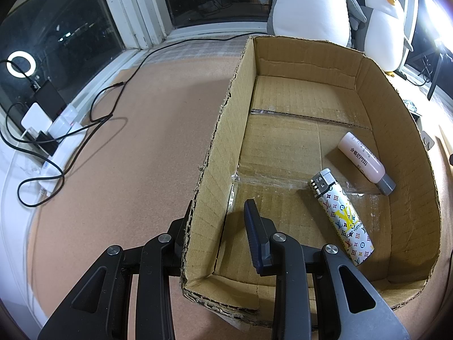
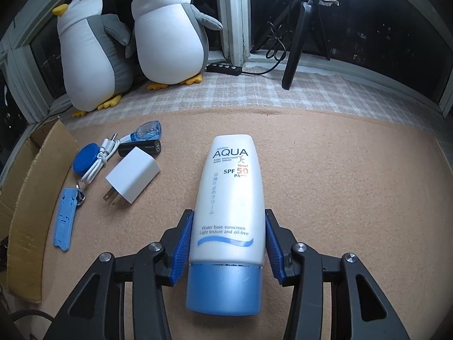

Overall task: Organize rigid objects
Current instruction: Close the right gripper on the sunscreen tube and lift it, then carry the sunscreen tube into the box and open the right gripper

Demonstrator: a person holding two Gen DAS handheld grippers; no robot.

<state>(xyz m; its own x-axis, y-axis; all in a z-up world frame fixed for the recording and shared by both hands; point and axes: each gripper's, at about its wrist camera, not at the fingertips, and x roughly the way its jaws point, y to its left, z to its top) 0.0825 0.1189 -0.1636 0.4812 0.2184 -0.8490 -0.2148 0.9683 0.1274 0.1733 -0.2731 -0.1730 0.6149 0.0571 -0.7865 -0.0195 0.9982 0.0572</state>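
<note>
White sunscreen tube [image 2: 229,209] lies cap-first inside the right tool [image 2: 228,243] – long axis toward twelve o'clock, pads clamping it; left tool [image 1: 216,226] – clenched on the box wall [image 1: 209,175].

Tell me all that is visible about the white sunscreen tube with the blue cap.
The sunscreen tube is white, smooth plastic by its look, with a wide light-blue cap nearest the camera and blue "AQUA" and "SPF 50" print. It lies lengthwise on the tan mat, flat end pointing away. The right gripper has its blue pads against both sides just above the cap.
</note>
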